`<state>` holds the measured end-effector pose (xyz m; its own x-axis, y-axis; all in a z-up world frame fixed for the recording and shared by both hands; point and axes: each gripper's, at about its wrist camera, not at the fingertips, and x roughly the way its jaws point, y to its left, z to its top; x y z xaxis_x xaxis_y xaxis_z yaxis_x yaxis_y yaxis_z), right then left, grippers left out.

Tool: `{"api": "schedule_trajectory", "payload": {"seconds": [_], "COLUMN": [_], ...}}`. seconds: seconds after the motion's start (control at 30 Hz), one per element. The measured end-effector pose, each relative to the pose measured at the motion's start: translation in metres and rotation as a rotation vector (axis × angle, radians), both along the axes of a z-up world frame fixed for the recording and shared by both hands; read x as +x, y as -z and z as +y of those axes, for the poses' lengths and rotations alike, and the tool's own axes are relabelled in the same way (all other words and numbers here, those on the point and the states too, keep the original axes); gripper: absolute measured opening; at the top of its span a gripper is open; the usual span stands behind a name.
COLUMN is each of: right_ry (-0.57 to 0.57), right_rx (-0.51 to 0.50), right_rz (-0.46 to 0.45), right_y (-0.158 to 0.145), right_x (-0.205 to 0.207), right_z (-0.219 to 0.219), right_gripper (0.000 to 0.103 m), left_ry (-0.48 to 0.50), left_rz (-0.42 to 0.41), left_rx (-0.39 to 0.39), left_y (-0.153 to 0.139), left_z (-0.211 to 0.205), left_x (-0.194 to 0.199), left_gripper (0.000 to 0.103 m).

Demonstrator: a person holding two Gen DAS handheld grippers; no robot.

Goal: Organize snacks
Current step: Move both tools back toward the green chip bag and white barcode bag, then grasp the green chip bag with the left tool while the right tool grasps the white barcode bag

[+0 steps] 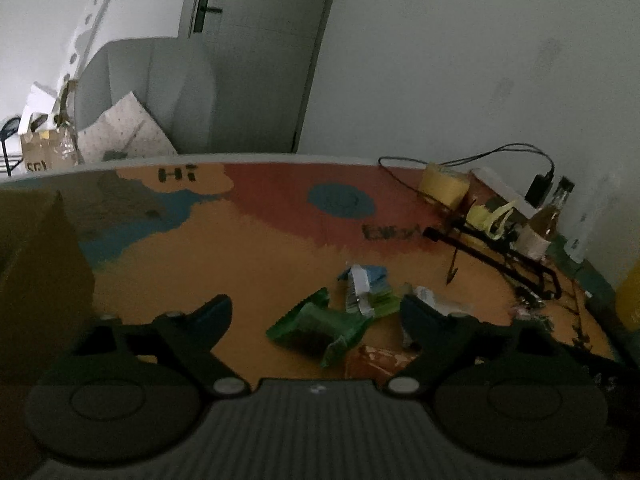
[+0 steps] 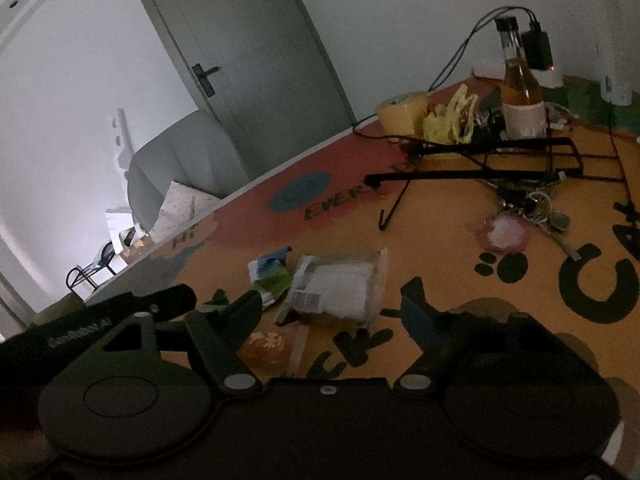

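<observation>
a: item one, left gripper?
b: jaws spread, nothing pinched. green snack packet lies on the painted table in the gap between the two fingers, touching neither as far as can be seen. the right-hand finger sits just beside the packet's far end.

a: item two, what else is near it?
b: blue and white packet just beyond the green one, overlapping its far edge. an orange-brown packet near the gripper body, partly hidden. cardboard box to the left, well apart from the snacks.

a: item three, right gripper?
b: jaws apart, gripping nothing. clear packet with white contents lies flat between the fingers, nearer the left-hand one; contact cannot be told. a brown packet lies close under that finger, blurred.

a: item four, the surroundings in the right wrist view?
b: blue and white packet just left of the clear one, touching it. the other gripper's finger reaches in from the left. further back: black wire rack, bottle, bunch of keys, pink pouch, all well apart from the snacks.
</observation>
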<state>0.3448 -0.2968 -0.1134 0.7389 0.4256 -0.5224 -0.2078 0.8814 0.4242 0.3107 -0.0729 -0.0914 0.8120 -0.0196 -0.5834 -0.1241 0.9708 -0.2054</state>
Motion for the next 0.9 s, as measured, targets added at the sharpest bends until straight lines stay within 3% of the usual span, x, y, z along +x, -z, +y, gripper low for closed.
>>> {"api": "schedule_trajectory", "payload": {"seconds": [0.23, 0.33, 0.43, 0.47, 0.5, 0.57, 0.87, 0.9], "right_ry": [0.010, 0.010, 0.010, 0.009, 0.009, 0.010, -0.012, -0.014], "right_rx": [-0.002, -0.008, -0.019, -0.022, -0.028, -0.041, -0.141, -0.178], "right_rz": [0.021, 0.025, 0.027, 0.027, 0.024, 0.023, 0.038, 0.024], "right_y": [0.008, 0.009, 0.010, 0.010, 0.010, 0.010, 0.016, 0.017], "right_x": [0.015, 0.022, 0.027, 0.029, 0.030, 0.033, 0.042, 0.040], "right_z": [0.003, 0.008, 0.015, 0.017, 0.019, 0.023, 0.048, 0.051], "right_gripper": [0.075, 0.075, 0.075, 0.075, 0.075, 0.075, 0.075, 0.068], "left_ry": [-0.014, -0.013, -0.007, -0.008, -0.011, -0.015, -0.035, -0.039], "left_rz": [0.048, 0.060, 0.079, 0.081, 0.082, 0.080, 0.070, 0.067], "left_rx": [0.001, -0.007, -0.021, -0.018, -0.012, -0.032, -0.043, -0.041], "left_y": [0.020, 0.027, 0.032, 0.033, 0.033, 0.033, 0.028, 0.027], "left_z": [-0.001, -0.001, 0.000, 0.001, 0.001, 0.006, 0.019, 0.020], "left_x": [0.022, 0.028, 0.032, 0.033, 0.033, 0.033, 0.023, 0.021], "left_gripper": [0.082, 0.074, 0.061, 0.047, 0.039, 0.031, 0.028, 0.028]}}
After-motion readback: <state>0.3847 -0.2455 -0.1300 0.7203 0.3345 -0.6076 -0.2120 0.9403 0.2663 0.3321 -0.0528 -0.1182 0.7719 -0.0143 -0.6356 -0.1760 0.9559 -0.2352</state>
